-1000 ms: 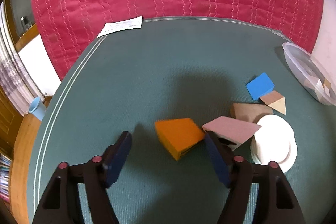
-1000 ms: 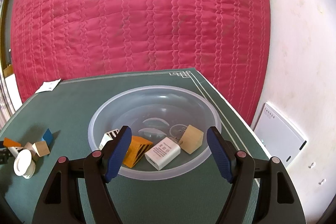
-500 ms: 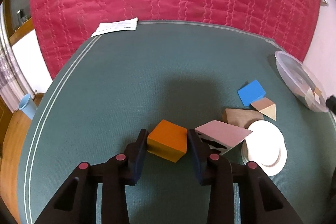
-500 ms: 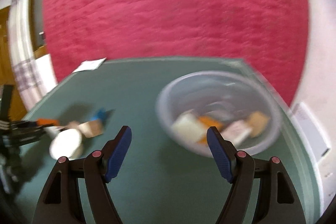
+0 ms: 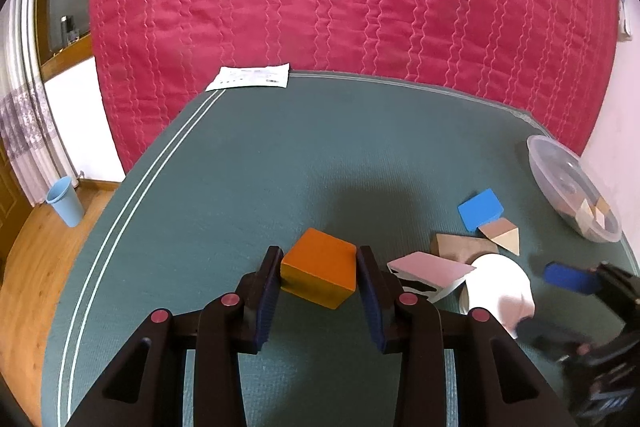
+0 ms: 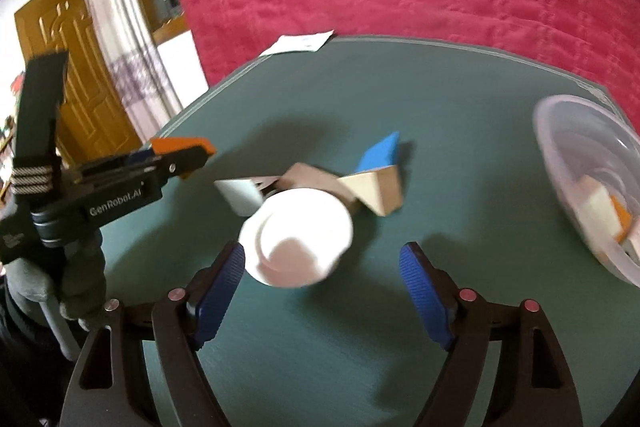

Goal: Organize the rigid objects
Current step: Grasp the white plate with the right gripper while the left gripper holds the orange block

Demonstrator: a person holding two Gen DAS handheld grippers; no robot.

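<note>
Inside clear bowl (image 6: 560,131): wooden blocks (image 6: 600,211)

Grippers: two, the left gripper (image 5: 318,273) and the right gripper (image 6: 322,301).
Orange blocks: one orange block (image 5: 320,273) outside the bowl; a second orange piece (image 6: 622,221) shows inside it.
Blue blocks: one blue block (image 5: 480,209).
Pink-topped blocks: one pink block (image 5: 430,267).
Brown blocks: one brown block (image 5: 460,247).
Two-tone wooden triangles: one triangle block (image 5: 502,235).
White round lids: one white lid (image 6: 298,237).
Clear bowls: one clear bowl (image 6: 560,131), holding several pieces, too blurred to count exactly.
Paper slips: one paper slip (image 5: 250,77).
Blue cups: one blue cup (image 5: 66,201), on the floor.
</note>
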